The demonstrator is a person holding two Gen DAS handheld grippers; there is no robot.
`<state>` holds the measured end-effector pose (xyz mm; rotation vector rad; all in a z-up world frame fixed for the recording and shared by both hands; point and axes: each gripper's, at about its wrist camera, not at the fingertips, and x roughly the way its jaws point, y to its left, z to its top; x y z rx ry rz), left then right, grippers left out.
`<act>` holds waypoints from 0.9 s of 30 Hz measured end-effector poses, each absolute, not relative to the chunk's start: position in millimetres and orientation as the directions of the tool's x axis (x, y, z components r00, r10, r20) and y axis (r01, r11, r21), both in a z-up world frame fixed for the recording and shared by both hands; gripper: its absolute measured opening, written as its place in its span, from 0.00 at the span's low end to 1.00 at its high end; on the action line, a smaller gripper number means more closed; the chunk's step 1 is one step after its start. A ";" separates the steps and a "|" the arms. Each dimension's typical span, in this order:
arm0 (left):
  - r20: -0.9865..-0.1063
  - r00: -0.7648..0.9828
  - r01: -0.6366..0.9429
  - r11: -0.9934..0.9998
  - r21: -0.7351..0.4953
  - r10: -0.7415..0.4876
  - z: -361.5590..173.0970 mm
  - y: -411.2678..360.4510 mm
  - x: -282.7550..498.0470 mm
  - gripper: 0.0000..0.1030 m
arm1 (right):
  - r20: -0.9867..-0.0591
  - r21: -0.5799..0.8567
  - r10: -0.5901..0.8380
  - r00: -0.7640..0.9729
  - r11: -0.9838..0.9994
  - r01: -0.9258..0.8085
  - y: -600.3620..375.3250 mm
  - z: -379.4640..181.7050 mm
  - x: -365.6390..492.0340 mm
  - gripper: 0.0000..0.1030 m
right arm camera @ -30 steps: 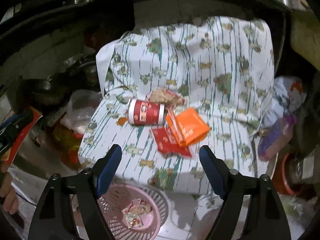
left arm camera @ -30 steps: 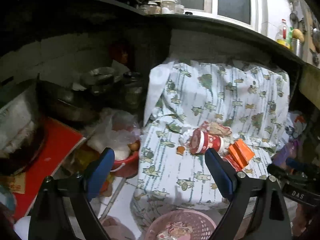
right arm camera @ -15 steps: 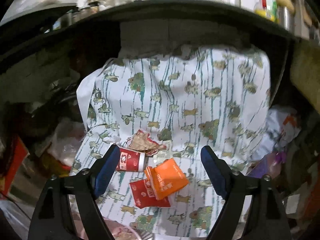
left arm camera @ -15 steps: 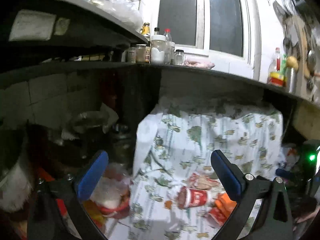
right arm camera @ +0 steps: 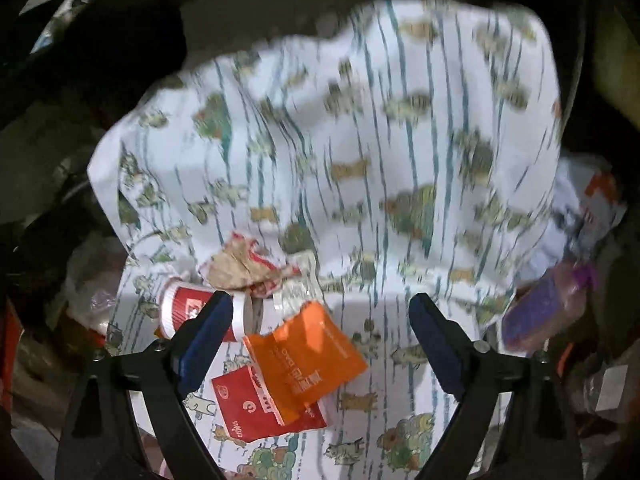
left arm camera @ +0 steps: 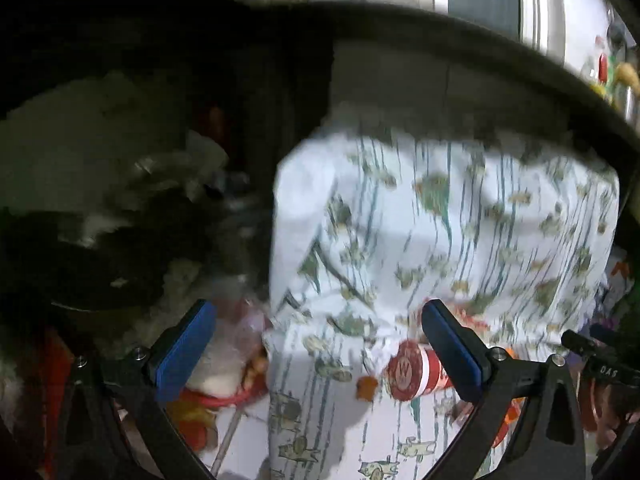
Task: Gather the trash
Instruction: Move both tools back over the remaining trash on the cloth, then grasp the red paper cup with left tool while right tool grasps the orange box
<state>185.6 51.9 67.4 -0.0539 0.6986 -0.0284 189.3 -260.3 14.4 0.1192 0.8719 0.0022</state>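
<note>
Trash lies on a white cloth with green prints (right arm camera: 360, 152). A red and white paper cup (right arm camera: 188, 310) lies on its side. An orange packet (right arm camera: 308, 356) overlaps a red packet (right arm camera: 256, 408), and a crumpled wrapper (right arm camera: 244, 266) lies behind the cup. My right gripper (right arm camera: 320, 336) is open and empty, above the orange packet. My left gripper (left arm camera: 320, 348) is open and empty, left of the cup (left arm camera: 412, 370), whose right part hides behind one of its fingers (left arm camera: 452, 352).
A dark shelf edge (left arm camera: 400, 20) overhangs the cloth. Pots and plastic bags (left arm camera: 224, 360) crowd the left side. A purple packet (right arm camera: 548, 312) and bags lie at the right. The other gripper's black body (left arm camera: 600, 360) shows at the right of the left wrist view.
Both views have tilted down and moved closer to the cloth since half a second ago. The trash now sits higher between the right fingers. Both grippers stay open.
</note>
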 end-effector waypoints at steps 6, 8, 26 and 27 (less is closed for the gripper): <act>-0.775 0.589 0.120 0.973 -0.198 -0.230 16.4 17.9 234.0 0.85 | -0.818 0.136 0.077 0.571 0.989 0.062 -263.6 -8.3 213.2 0.86; -0.805 0.534 0.140 0.966 -0.217 -0.258 1.5 4.2 245.7 0.77 | -0.821 0.137 0.075 0.566 0.988 0.066 -266.3 -8.5 216.8 0.86; -0.923 0.372 0.535 0.834 0.132 -0.093 -91.6 -126.8 274.8 0.82 | -0.832 0.108 0.049 0.553 0.991 0.074 -301.3 -7.2 218.2 0.86; -0.934 0.333 0.519 0.852 0.066 -0.131 -95.7 -124.8 279.5 0.82 | -0.833 0.110 0.050 0.552 0.991 0.076 -302.4 -7.3 218.4 0.86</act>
